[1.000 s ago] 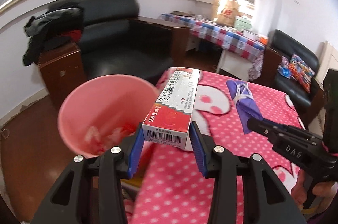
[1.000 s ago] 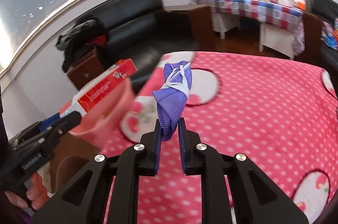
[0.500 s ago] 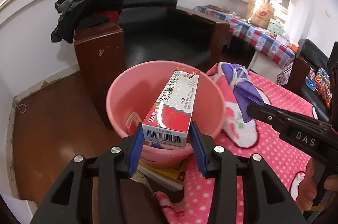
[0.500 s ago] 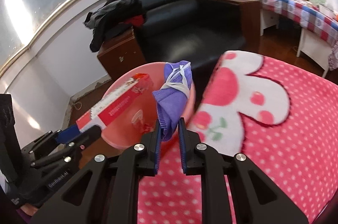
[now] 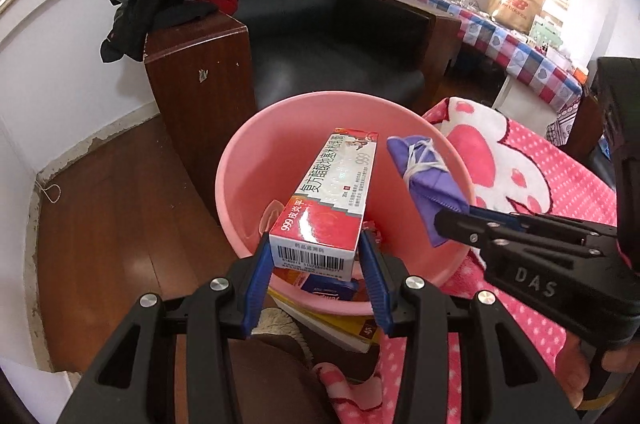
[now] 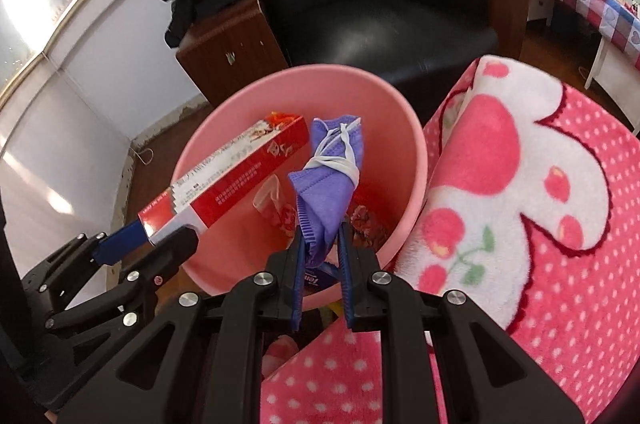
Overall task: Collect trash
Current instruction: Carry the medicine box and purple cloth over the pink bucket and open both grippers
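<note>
Hovering over the bin, both grippers carry trash meant to drop inside. The left gripper is clamped on the near end of a box, whose far end juts out above the bin's mouth. The right gripper pinches a folded mask by its lower edge, so it hangs over the bin's right half, beside the blanket. Wrappers already lie in the bin. Releasing seems the likely next step.
</note>
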Available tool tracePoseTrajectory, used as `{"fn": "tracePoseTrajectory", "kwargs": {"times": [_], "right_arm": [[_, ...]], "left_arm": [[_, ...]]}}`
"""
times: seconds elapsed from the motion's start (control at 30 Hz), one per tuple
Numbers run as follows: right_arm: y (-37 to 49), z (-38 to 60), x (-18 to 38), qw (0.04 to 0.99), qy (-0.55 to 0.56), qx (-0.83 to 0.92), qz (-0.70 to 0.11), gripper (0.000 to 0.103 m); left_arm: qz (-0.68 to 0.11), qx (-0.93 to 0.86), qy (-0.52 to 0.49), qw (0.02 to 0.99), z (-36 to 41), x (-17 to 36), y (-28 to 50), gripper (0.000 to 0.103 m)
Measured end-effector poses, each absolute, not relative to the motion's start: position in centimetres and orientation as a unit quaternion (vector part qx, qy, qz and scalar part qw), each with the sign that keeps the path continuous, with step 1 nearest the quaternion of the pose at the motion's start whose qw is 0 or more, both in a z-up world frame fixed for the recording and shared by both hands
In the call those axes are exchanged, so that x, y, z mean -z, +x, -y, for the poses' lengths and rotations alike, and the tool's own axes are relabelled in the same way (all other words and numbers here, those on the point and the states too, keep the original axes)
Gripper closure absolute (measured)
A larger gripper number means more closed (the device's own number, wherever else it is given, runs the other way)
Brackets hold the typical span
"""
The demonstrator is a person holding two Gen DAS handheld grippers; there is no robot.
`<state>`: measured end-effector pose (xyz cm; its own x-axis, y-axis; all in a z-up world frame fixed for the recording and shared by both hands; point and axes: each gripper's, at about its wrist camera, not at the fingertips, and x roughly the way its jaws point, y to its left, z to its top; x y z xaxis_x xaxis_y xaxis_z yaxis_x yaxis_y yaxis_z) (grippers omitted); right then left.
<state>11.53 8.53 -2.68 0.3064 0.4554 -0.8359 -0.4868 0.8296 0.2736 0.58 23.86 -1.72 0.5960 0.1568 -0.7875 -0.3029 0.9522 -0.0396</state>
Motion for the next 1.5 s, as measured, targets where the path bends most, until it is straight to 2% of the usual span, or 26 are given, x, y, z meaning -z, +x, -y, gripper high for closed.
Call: {"fn": "tracePoseTrajectory", "kwargs": {"times": [0.63, 1.5], "right_arm": [[12.7, -10.2, 3.7, 0.814, -0.05, -0.276, -0.509, 0.087], [11.3, -9.0, 2.7, 0.826, -0.047, -0.284, -0.484, 0.086]], "left_arm": [[-0.454, -0.146, -0.092, 0.874, -24.4, 3.6, 3.0, 0.06], [-0.406, -0.147, -0.121, 0.894, -24.3, 1.7, 0.9, 0.052]]}}
